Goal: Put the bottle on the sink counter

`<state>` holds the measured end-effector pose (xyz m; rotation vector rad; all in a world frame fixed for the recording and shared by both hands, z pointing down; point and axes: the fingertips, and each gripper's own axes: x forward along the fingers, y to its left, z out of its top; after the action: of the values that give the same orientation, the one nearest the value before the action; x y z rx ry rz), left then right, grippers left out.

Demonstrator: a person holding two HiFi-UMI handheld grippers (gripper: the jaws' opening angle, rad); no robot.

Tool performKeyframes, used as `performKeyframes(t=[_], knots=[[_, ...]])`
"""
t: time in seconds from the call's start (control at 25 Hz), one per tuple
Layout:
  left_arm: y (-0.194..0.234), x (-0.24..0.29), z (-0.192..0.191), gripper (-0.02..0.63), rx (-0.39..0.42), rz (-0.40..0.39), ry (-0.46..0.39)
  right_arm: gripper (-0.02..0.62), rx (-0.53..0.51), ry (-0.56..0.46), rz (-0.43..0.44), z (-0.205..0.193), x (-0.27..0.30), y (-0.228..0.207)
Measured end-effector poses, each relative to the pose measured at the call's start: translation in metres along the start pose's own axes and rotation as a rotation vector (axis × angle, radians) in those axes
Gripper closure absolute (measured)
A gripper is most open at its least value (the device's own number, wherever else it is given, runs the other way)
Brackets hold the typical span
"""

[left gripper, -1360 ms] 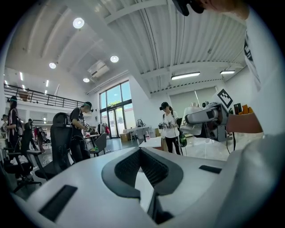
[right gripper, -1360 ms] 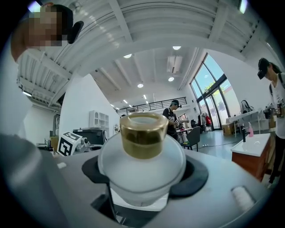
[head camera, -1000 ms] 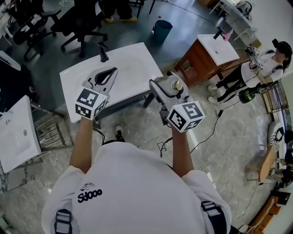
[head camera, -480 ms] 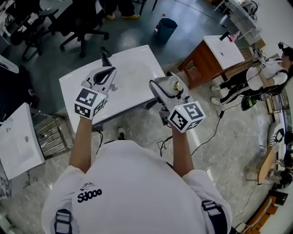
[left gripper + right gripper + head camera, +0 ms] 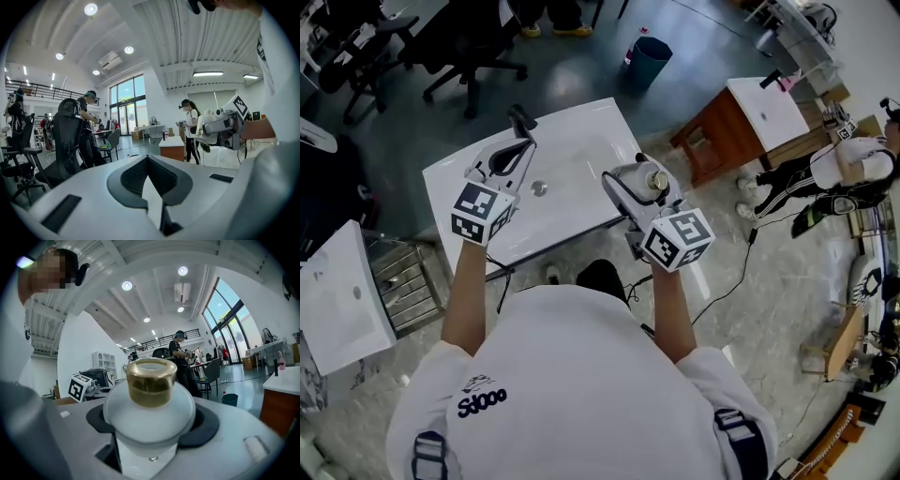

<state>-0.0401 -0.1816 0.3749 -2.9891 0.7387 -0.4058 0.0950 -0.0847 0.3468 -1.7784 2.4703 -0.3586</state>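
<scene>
At the left of the head view, the left tongs [image 5: 523, 145] hang over the far left part of the white sink tabletop [image 5: 581, 202], just in front of the black faucet [image 5: 521, 120]. Their jaws are closed tip to tip and the hollow between the pads holds nothing. We judge that they have no part in this step and should stay left of the basin [image 5: 558, 169], clear of the path. At frame centre the drain [image 5: 540, 187] marks the low point of the basin, and that area is not the target. At the right, the right tongs [image 5: 636, 184] are clamped on the bottle [image 5: 149, 416]. The pads grip its rounded white body from both sides, and its gold cap [image 5: 151, 380] points away from the hand. The bottle is in the air at the right edge of the tabletop. We cannot tell its height above the surface from these views. The step in hand, as we judge it, is the set-down. To do it well, we bring the bottle inward over the flat rim to the right of the basin, away from both the outer edge and the basin slope. We turn it so its base faces down and lower it slowly. We part the jaws only once the base rests flat, then withdraw along the jaw line so that neither pad drags the rounded body over.
</scene>
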Motion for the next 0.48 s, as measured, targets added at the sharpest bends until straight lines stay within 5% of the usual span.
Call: performKeyframes(t=[0.48], knots=[[0.02, 0.02, -0.038, 0.601, -0.108, 0.093, 0.105, 0.245, 0.04, 0.124, 0.137, -0.029, 0.069, -0.042]])
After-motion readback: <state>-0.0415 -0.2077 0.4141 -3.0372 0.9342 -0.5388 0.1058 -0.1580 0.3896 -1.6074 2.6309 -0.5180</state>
